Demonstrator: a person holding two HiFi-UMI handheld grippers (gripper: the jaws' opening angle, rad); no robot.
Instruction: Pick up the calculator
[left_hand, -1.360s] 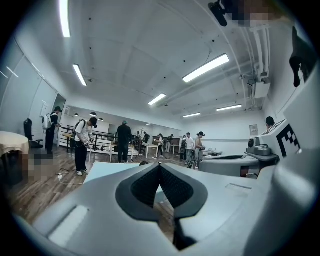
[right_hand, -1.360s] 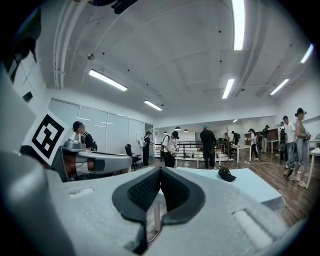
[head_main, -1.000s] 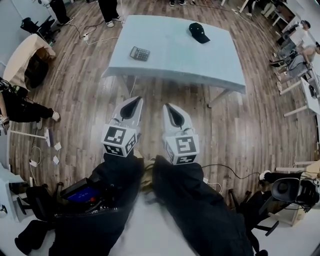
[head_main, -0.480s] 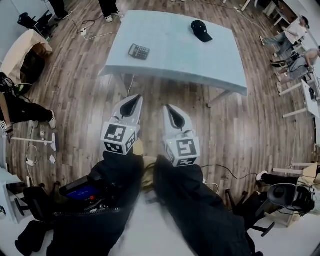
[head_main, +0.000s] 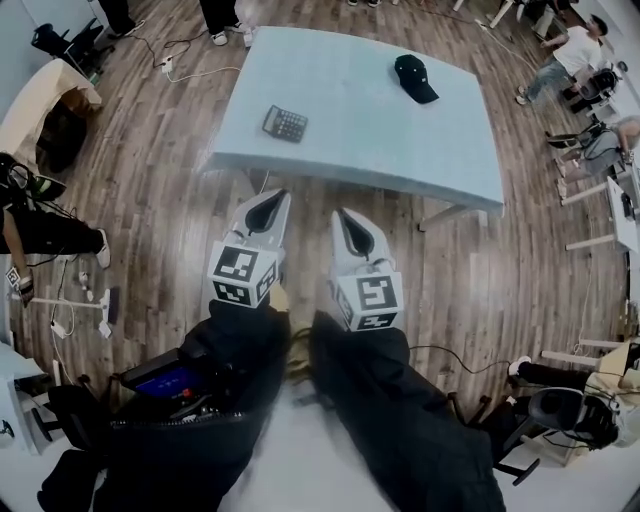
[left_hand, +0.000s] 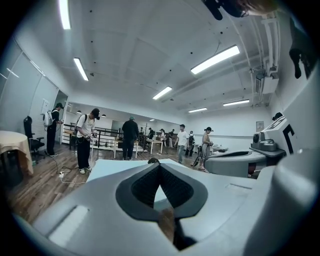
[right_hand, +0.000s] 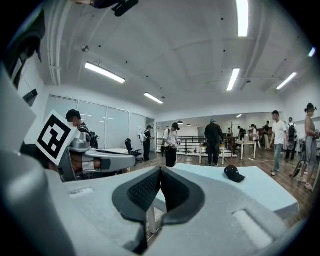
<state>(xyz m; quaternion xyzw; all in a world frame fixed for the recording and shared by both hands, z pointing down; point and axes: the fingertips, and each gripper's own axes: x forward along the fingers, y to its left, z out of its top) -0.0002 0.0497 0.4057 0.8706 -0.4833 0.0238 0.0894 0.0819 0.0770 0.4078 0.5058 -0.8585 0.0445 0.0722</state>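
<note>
Left gripper (head_main: 271, 203): jaws pressed together, nothing between them | right gripper (head_main: 345, 218): jaws together too, empty | calculator (head_main: 285, 123): lying flat on the pale-blue counter (head_main: 360, 130), left side, well ahead of both grippers | black cap (head_main: 414, 78): far right of the counter

Table (head_main: 350, 140): pale blue rectangular top, standing on a wood floor (head_main: 150, 200). Two items lie on it. Calculator (head_main: 285, 123): dark, flat, near the front left corner, slightly askew to the edge. Cap (head_main: 414, 78): black, toward the far right. The two are well apart.
</note>
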